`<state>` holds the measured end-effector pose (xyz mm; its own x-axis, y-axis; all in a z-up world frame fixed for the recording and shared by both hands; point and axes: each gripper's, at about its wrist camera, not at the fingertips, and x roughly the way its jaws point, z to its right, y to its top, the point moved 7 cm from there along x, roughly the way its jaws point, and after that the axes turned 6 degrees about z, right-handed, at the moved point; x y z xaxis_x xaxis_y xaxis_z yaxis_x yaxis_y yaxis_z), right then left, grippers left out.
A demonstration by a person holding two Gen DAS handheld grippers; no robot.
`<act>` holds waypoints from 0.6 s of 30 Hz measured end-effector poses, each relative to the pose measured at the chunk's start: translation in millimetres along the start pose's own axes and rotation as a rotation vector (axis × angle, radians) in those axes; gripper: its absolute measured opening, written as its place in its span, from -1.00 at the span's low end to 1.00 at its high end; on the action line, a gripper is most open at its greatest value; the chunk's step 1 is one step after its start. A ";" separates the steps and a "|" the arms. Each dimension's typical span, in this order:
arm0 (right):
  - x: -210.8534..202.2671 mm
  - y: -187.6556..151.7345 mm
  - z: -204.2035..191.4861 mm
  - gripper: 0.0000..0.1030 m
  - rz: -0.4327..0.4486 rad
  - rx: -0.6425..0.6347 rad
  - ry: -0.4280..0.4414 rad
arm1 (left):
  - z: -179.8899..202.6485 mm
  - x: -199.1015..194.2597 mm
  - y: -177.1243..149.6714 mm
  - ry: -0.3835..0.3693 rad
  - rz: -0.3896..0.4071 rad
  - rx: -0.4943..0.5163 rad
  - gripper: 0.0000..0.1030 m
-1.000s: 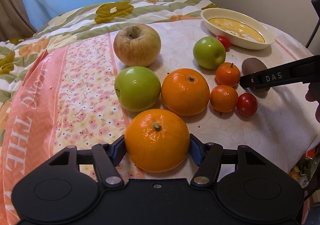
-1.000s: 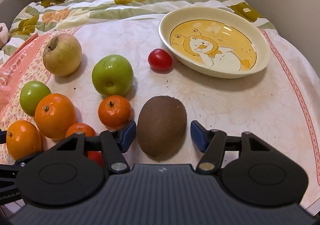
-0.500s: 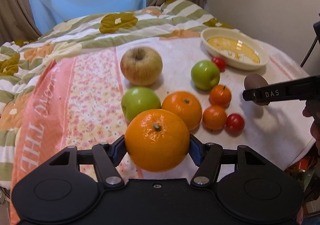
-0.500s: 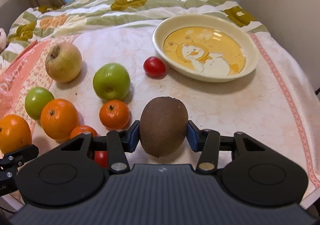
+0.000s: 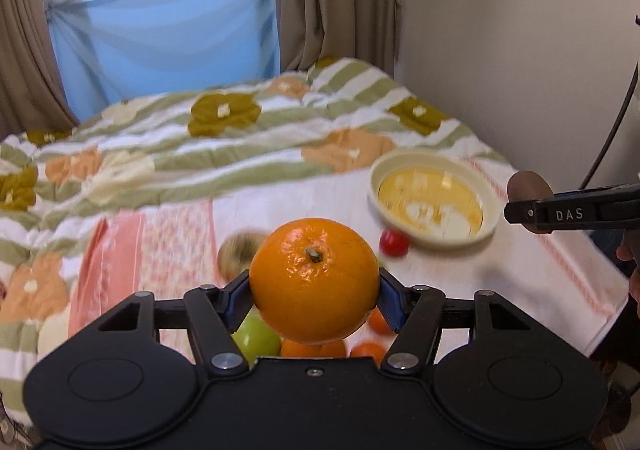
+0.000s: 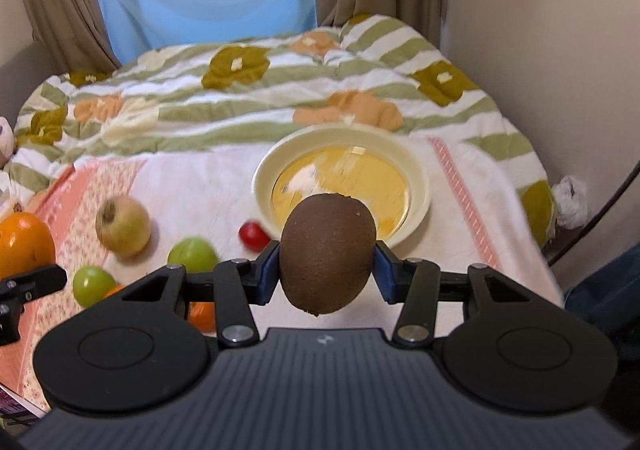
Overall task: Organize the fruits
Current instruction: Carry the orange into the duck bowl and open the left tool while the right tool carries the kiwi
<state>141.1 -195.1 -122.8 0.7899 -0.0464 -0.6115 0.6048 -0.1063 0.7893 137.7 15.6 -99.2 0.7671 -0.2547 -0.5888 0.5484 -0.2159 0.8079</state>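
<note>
Two grippers loaded: left gripper point(image 5: 314, 296) pinching orange point(image 5: 314, 280), right gripper point(image 6: 327, 272) pinching kiwi point(image 6: 327, 252).

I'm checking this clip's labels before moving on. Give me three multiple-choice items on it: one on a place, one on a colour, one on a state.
1. Where is the tomato?
A. in the dish
B. on the cloth beside the dish
C. in a gripper

2. What colour is the dish rim?
A. cream
B. blue
C. black

3. What is the right gripper doing?
A. hanging open over the table
B. shut on an apple
C. shut on the kiwi

Answers:
1 B: it lies on the cloth, just outside the rim.
2 A: the rim is pale cream around a yellow centre.
3 C: both blue fingers press the kiwi, which is clear of the table.
</note>
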 end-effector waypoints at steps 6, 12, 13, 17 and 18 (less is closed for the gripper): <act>13.1 45.5 36.6 0.22 0.036 -0.039 0.046 | 32.6 24.1 44.2 0.017 0.034 -0.002 0.31; 57.5 78.1 70.2 0.22 0.028 -0.076 0.099 | 63.6 82.7 71.1 0.025 0.025 -0.004 0.31; 65.2 80.9 74.7 0.22 0.024 -0.078 0.109 | 68.1 93.0 73.3 0.022 0.022 -0.005 0.30; 99.2 90.8 91.2 0.22 0.005 -0.107 0.137 | 90.2 138.7 78.5 0.003 0.001 0.013 0.30; 107.0 91.8 94.4 0.22 -0.001 -0.115 0.144 | 96.3 152.5 79.3 -0.003 -0.005 0.022 0.30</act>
<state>271.6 -303.7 -121.1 0.7909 0.0973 -0.6041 0.6063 0.0083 0.7952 266.1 -131.2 -127.4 0.7634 -0.2563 -0.5929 0.5447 -0.2378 0.8042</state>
